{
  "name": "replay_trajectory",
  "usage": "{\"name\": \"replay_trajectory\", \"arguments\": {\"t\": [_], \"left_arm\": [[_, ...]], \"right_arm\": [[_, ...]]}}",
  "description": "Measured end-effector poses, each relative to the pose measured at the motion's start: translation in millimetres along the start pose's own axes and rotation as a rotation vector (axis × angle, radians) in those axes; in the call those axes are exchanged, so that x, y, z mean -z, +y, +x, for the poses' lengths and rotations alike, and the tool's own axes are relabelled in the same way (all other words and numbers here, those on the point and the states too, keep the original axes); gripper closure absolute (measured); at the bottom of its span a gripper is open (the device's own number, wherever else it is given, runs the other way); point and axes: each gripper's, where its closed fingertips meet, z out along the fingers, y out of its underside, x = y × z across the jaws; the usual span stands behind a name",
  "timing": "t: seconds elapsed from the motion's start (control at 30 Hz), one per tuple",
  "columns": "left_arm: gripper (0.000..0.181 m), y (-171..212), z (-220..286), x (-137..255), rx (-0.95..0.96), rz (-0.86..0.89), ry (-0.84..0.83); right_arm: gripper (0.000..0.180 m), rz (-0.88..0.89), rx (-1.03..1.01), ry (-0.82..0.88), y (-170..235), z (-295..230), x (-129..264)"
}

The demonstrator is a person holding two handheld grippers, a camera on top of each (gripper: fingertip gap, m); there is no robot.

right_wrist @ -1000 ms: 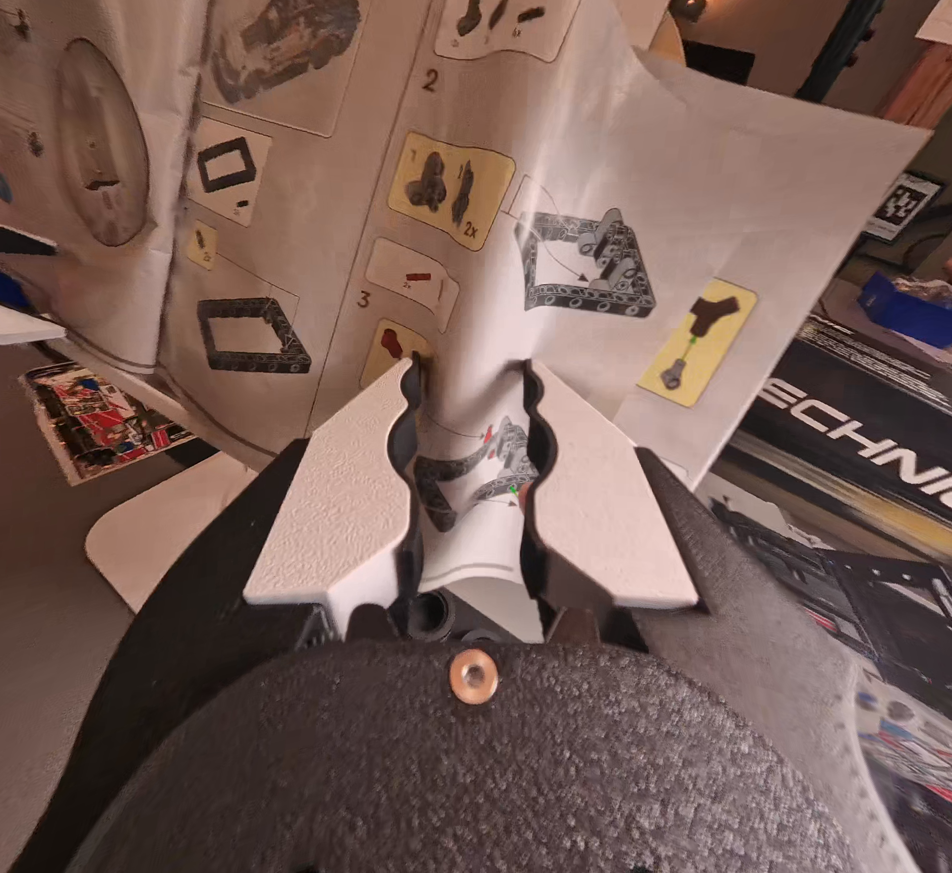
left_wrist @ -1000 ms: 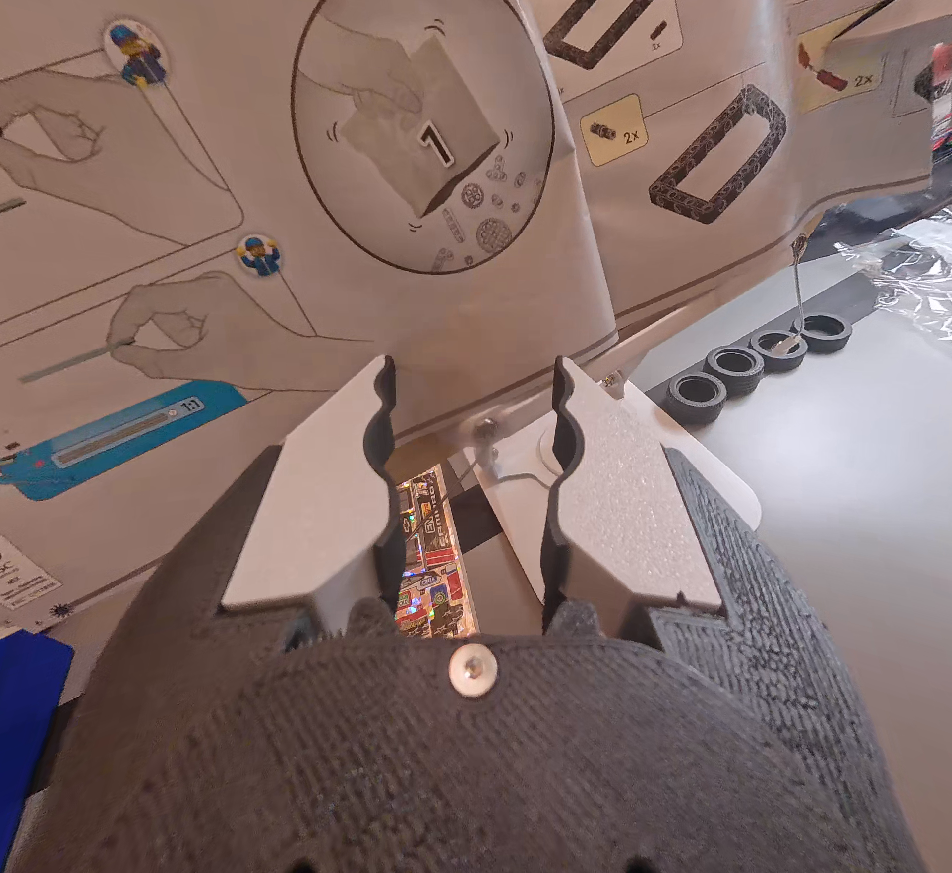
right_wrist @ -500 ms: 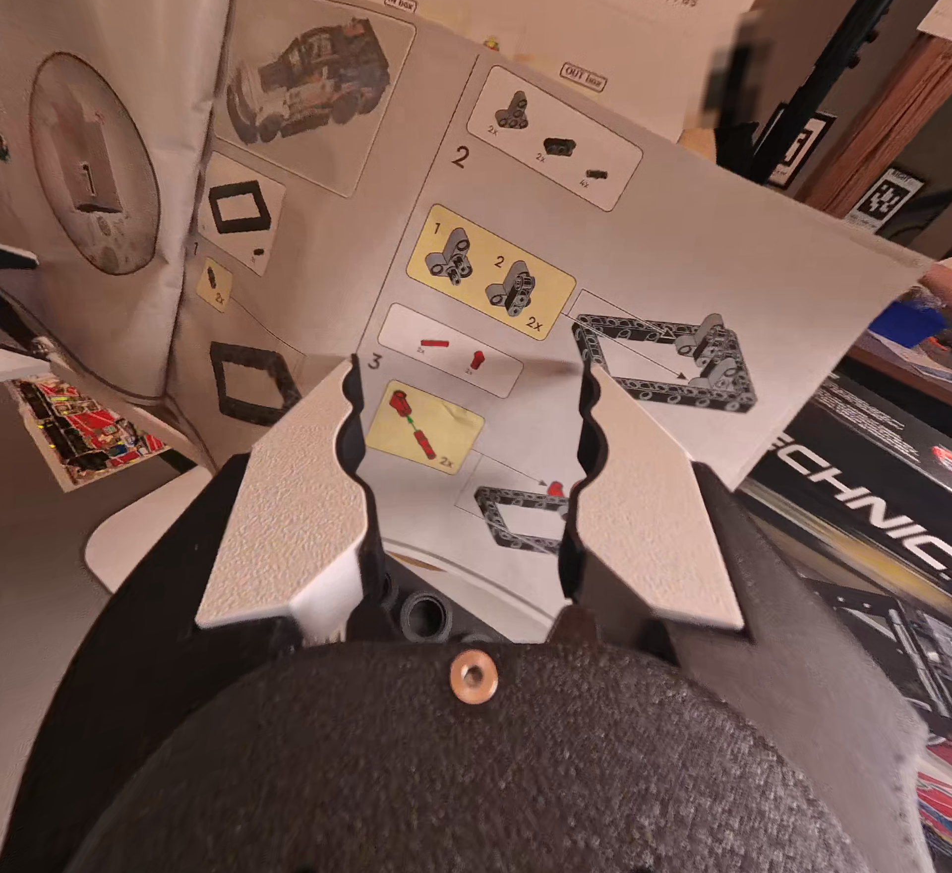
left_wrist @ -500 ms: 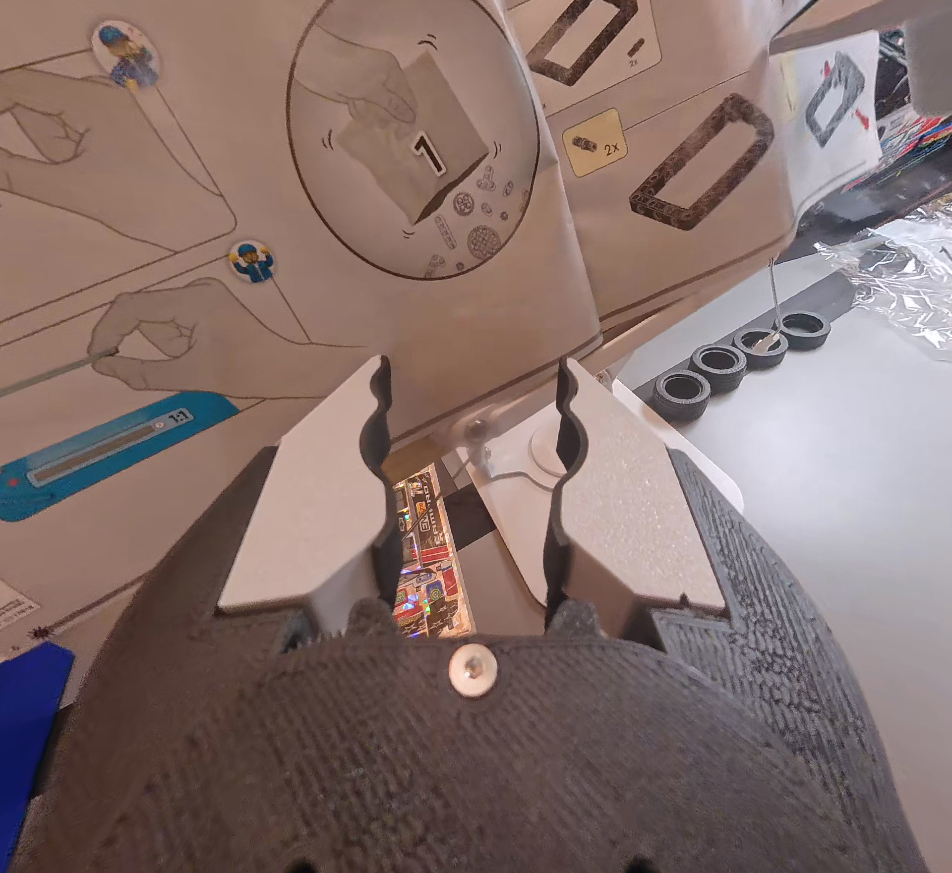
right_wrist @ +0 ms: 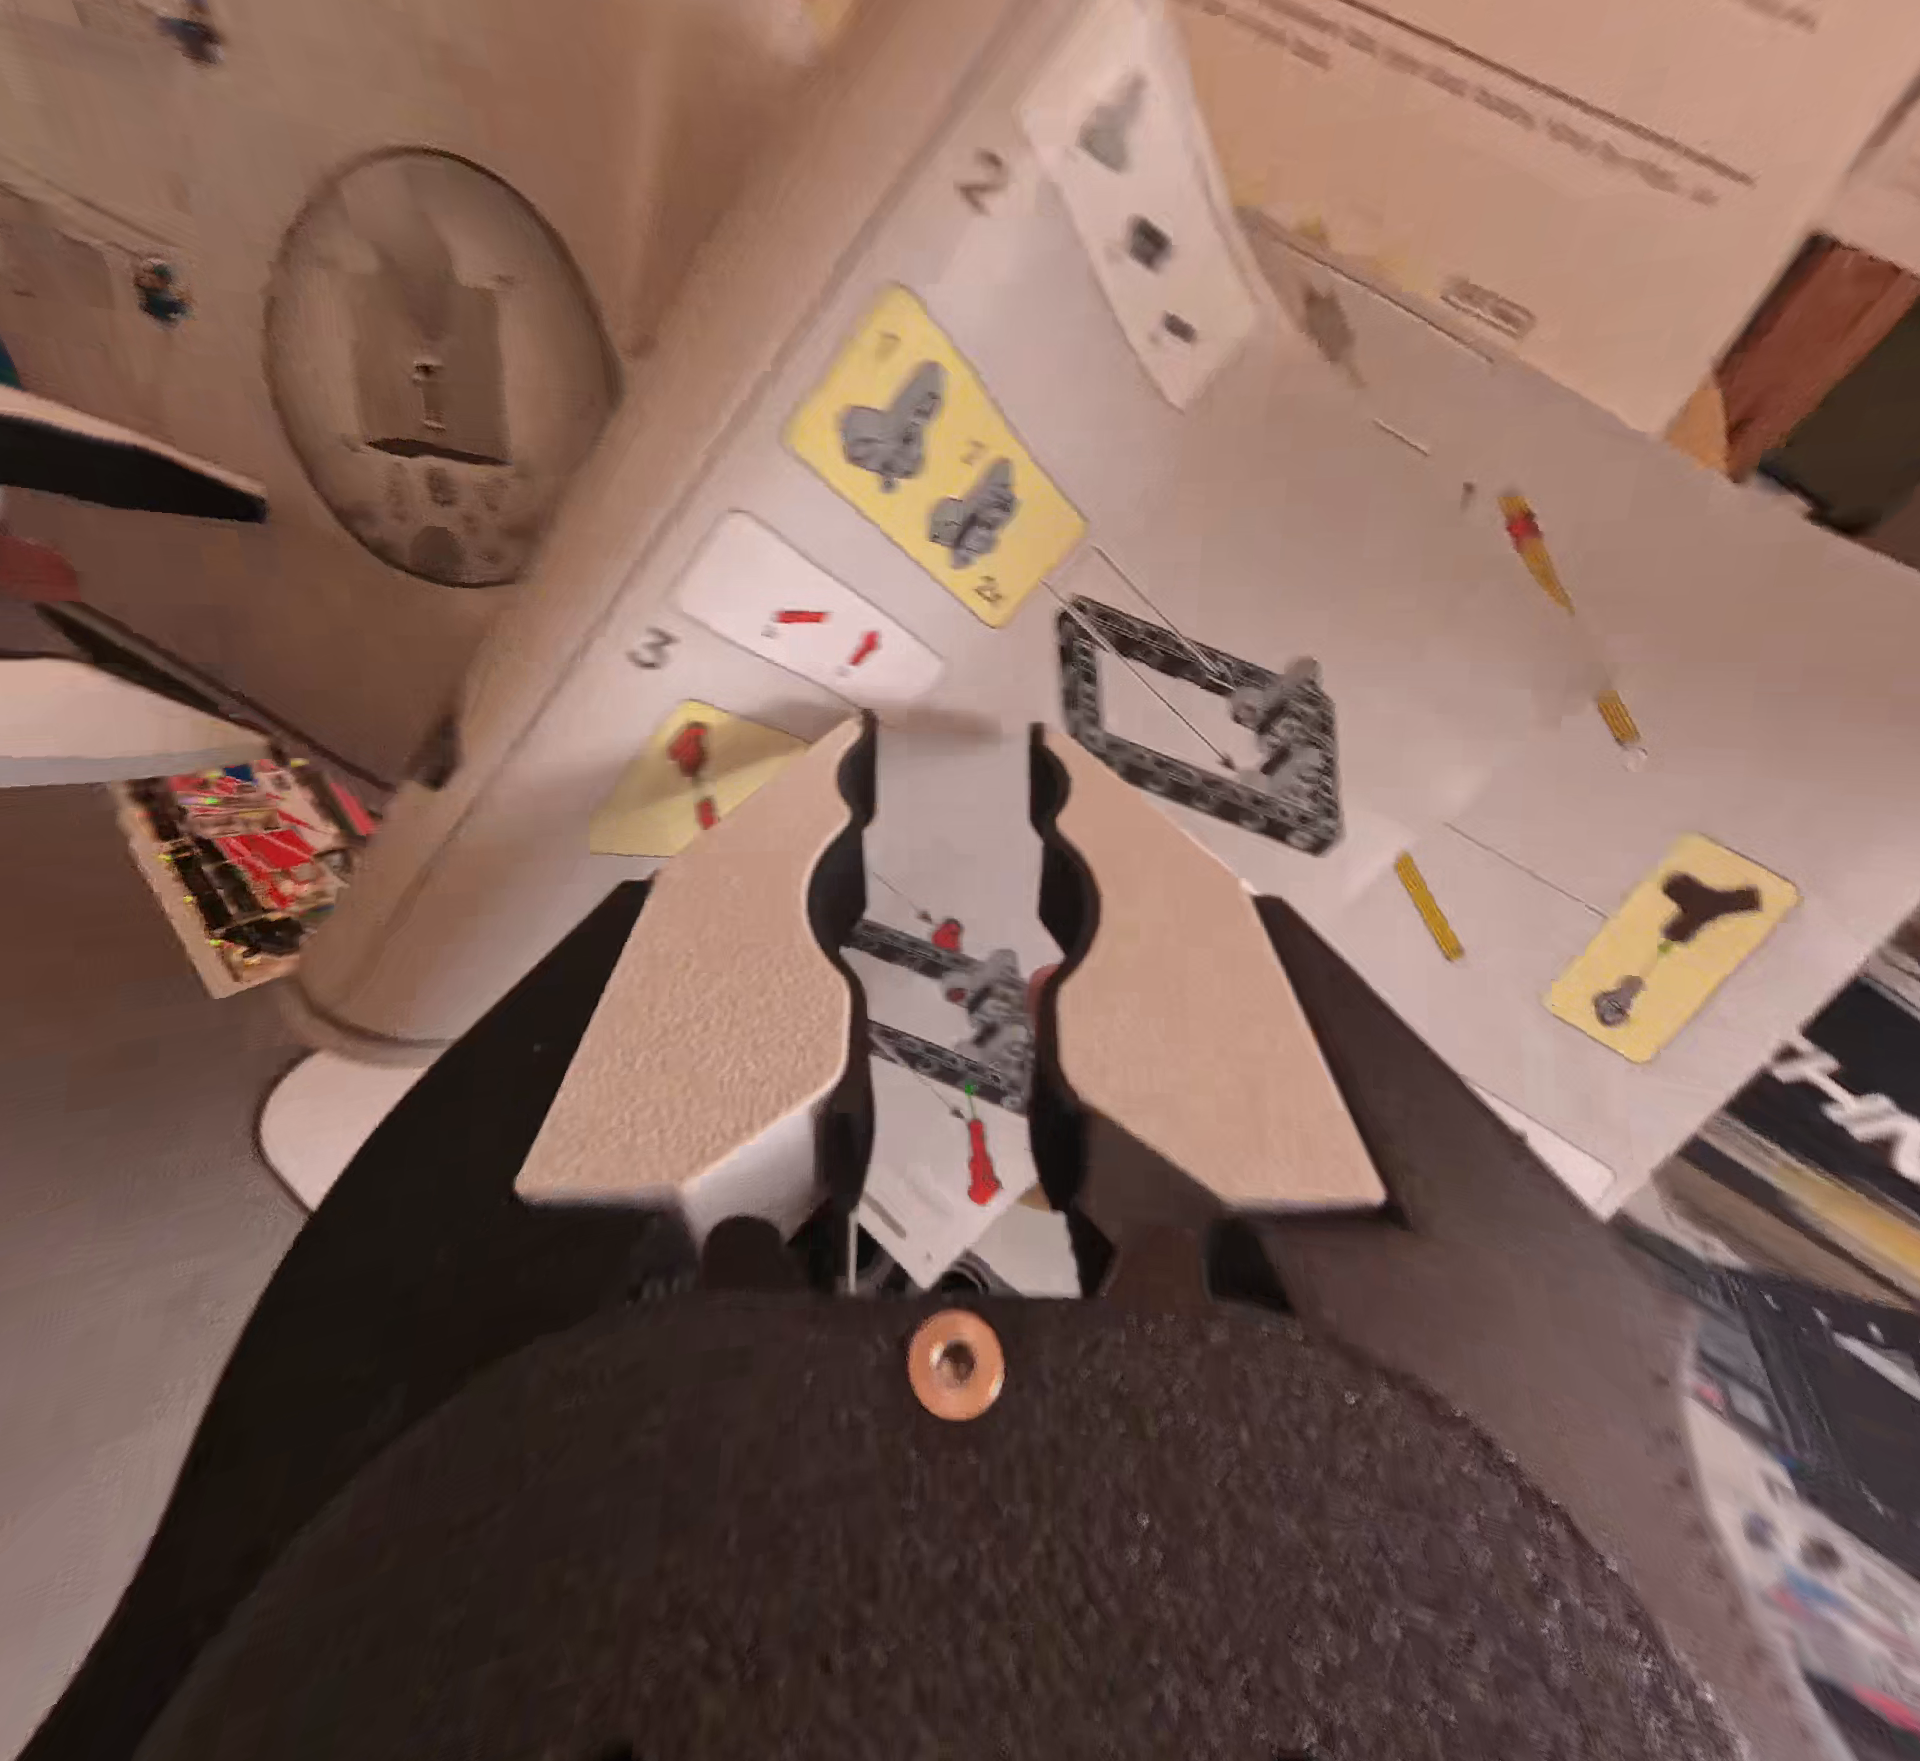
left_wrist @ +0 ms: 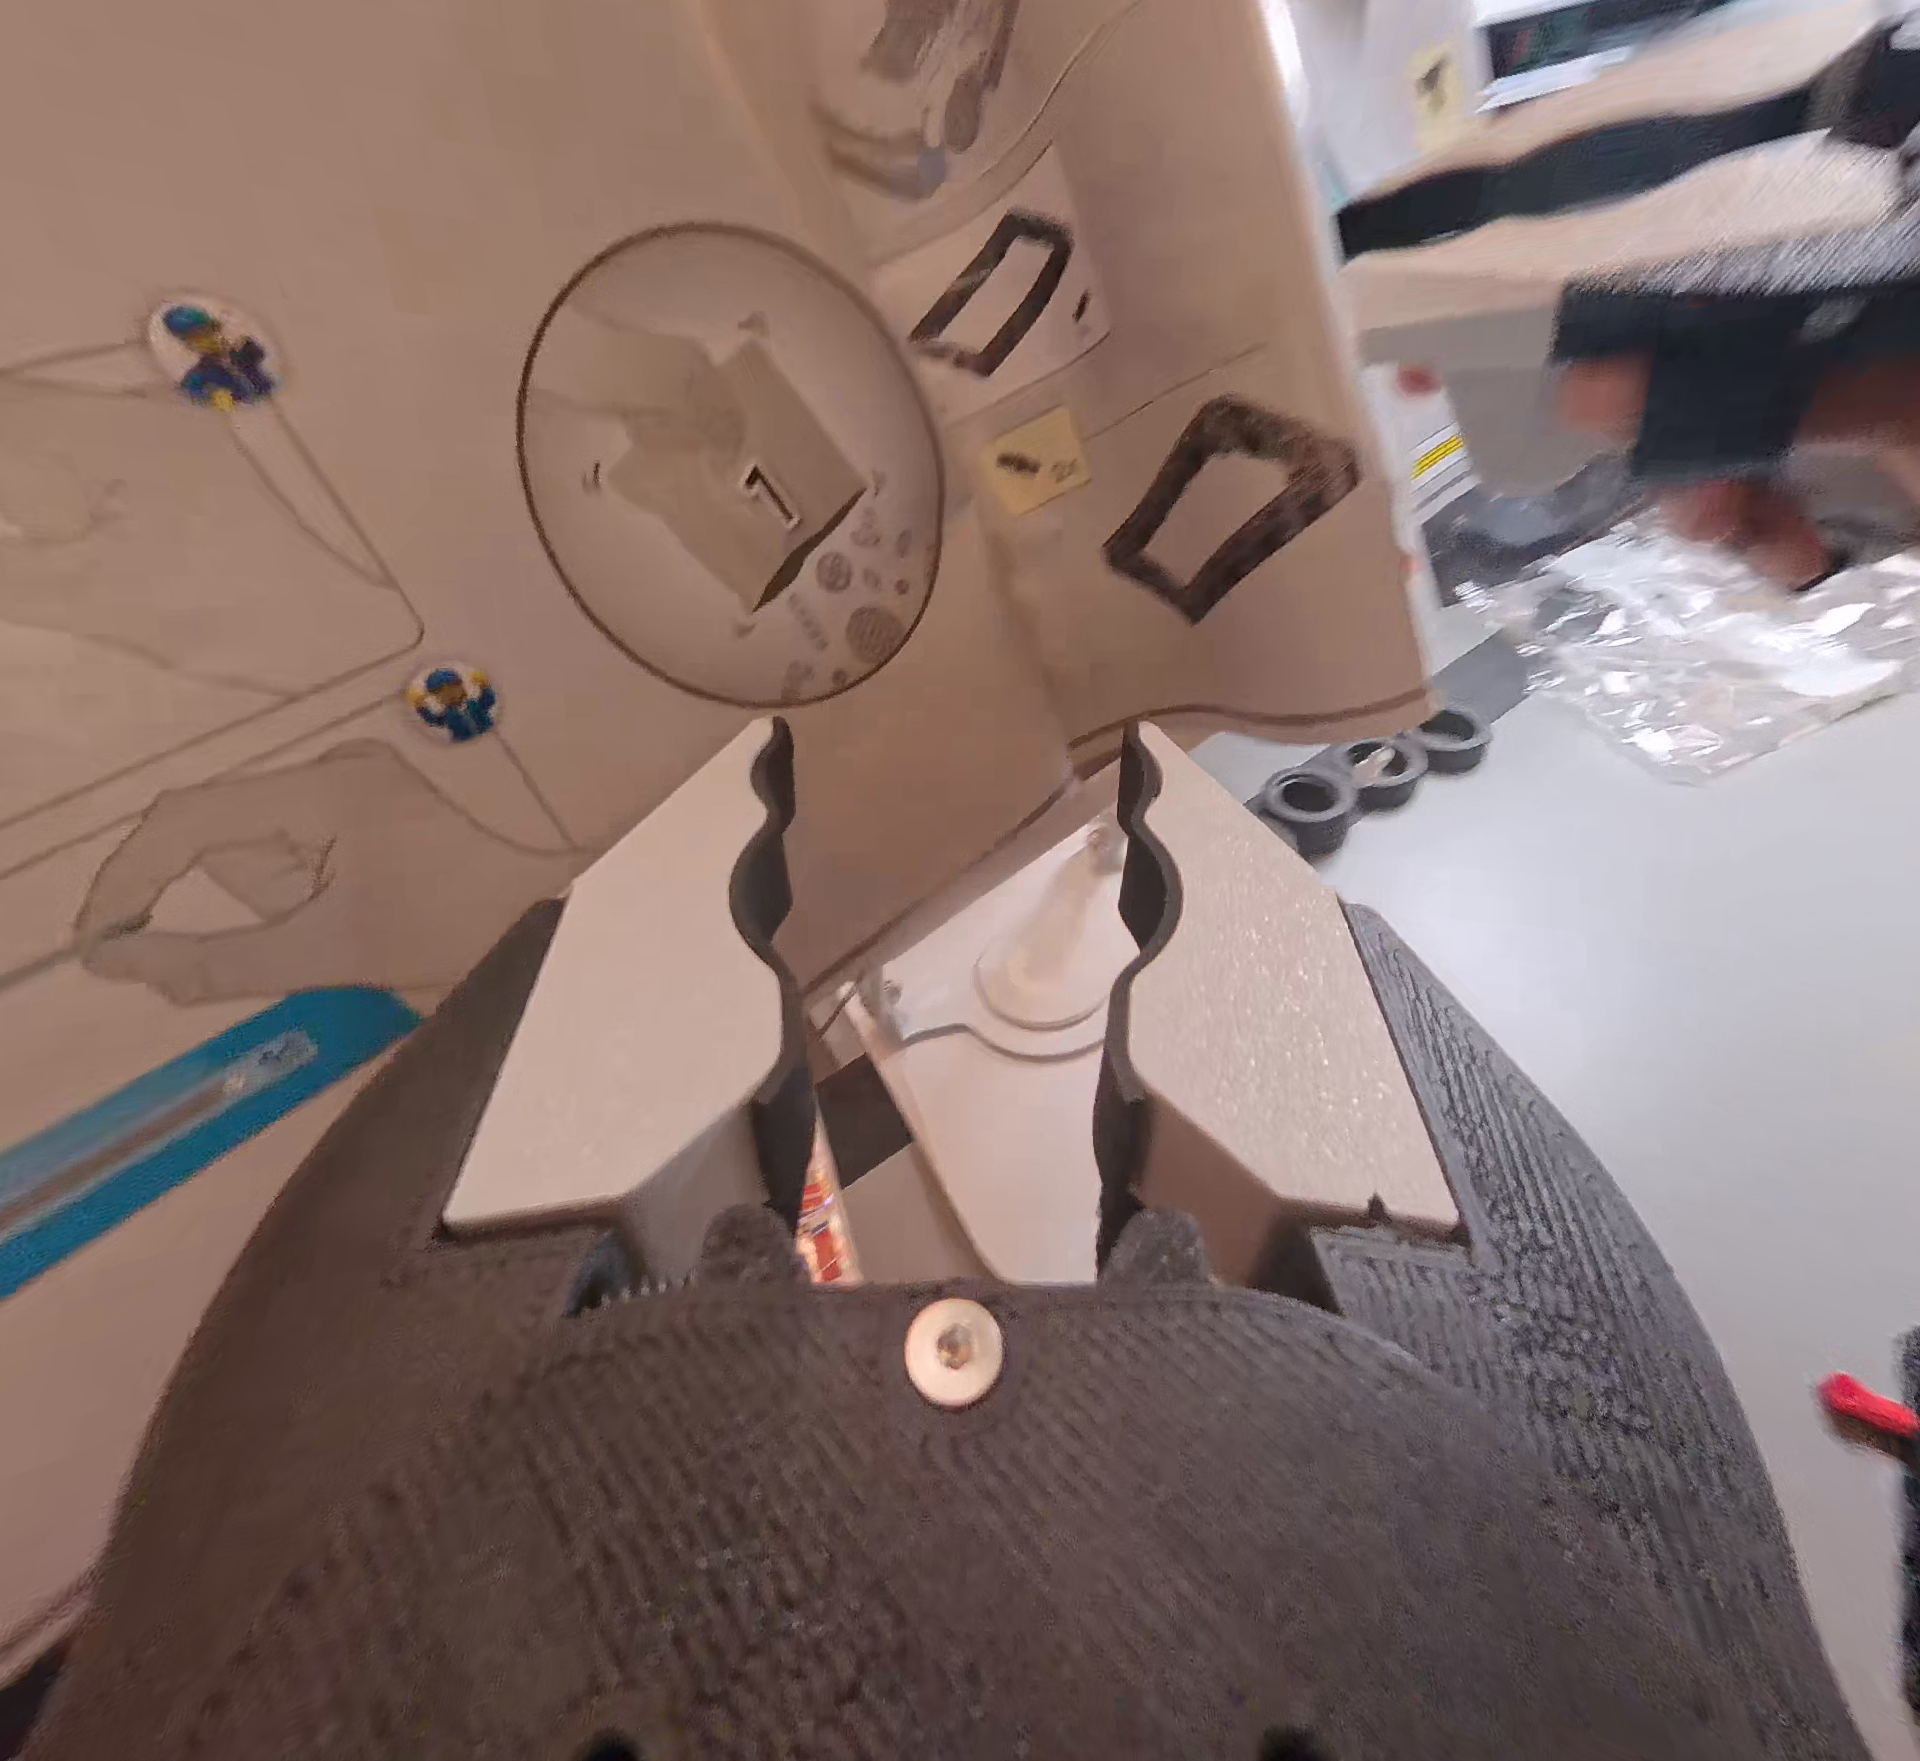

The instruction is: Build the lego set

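The open instruction booklet (left_wrist: 416, 257) stands on a white stand (left_wrist: 1039, 973) and fills both views. My left gripper (left_wrist: 951, 729) is open, and the lower edge of the left page runs across the gap between its fingers. My right gripper (right_wrist: 951, 724) is open with a narrow gap. The lower corner of the right-hand page (right_wrist: 1351, 516) lies between its fingers. Several black tyres (left_wrist: 1361, 776) sit in a row on the table behind the stand. The picture is blurred.
Crumpled clear plastic (left_wrist: 1714, 651) lies at the right, with a gloved hand (left_wrist: 1714, 423) above it. A colourful sticker sheet (right_wrist: 239, 870) lies under the stand's left side. The black set box (right_wrist: 1818, 1140) is at the right. A red piece (left_wrist: 1870, 1405) shows at the right edge.
My right gripper went from narrow to wide open, then narrowed again around the page's corner. The right page has swung flatter to the right. The left view has shifted and a hand has come in.
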Motion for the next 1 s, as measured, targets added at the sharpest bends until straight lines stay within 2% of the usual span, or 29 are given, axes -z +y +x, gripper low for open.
{"name": "replay_trajectory", "arguments": {"t": [0.03,0.17,0.27,0.3,0.33,0.37,0.43,0.53,0.63,0.77,0.83,0.87,0.9,0.97,1.0], "left_arm": [[0.119,-7.1,5.9,2.7,0.017,0.023,0.032],[0.119,-40.1,32.9,16.3,0.184,0.127,0.257],[0.116,-36.3,43.4,5.5,0.220,0.050,0.330],[0.131,-30.1,43.7,-2.3,0.201,0.012,0.318],[0.158,-24.4,41.2,-9.2,0.171,-0.013,0.288],[0.169,-21.1,37.8,-13.2,0.143,-0.025,0.259],[0.175,-25.3,32.3,-11.8,0.151,0.000,0.239],[0.176,-32.3,14.0,-2.9,0.254,0.063,0.228],[0.175,-29.4,-2.9,3.4,0.427,0.101,0.278],[0.171,-24.4,-23.4,11.5,0.704,0.178,0.391],[0.171,-21.2,-32.6,13.6,0.853,0.210,0.464],[0.171,-18.9,-37.0,14.6,0.922,0.219,0.493],[0.171,-16.5,-40.9,16.3,0.978,0.224,0.512],[0.163,-14.2,-49.9,24.9,1.005,0.241,0.494],[0.157,-15.8,-54.0,33.0,0.966,0.258,0.470]], "right_arm": [[0.165,0.043,0.024,-0.046,-6.9,-12.9,3.4],[0.172,0.146,0.105,-0.205,-21.3,-56.5,14.2],[0.171,0.151,0.107,-0.237,-19.7,-63.4,11.7],[0.170,0.154,0.070,-0.264,-18.8,-64.8,11.1],[0.168,0.150,0.023,-0.295,-17.0,-66.2,11.0],[0.165,0.151,-0.017,-0.311,-15.7,-65.1,11.5],[0.160,0.190,-0.061,-0.317,-17.5,-57.9,20.8],[0.146,0.275,-0.118,-0.224,-19.5,-26.2,42.7],[0.138,0.323,-0.270,-0.105,-4.8,14.2,55.2],[0.120,0.173,-0.355,-0.266,24.6,-8.5,34.9],[0.120,0.147,-0.327,-0.331,21.8,-28.7,23.9],[0.122,0.163,-0.314,-0.353,13.6,-36.9,20.2],[0.132,0.183,-0.297,-0.383,4.0,-46.4,18.5],[0.167,0.248,-0.226,-0.460,-20.3,-69.7,22.1],[0.174,0.272,-0.191,-0.491,-31.5,-81.3,24.1]]}}
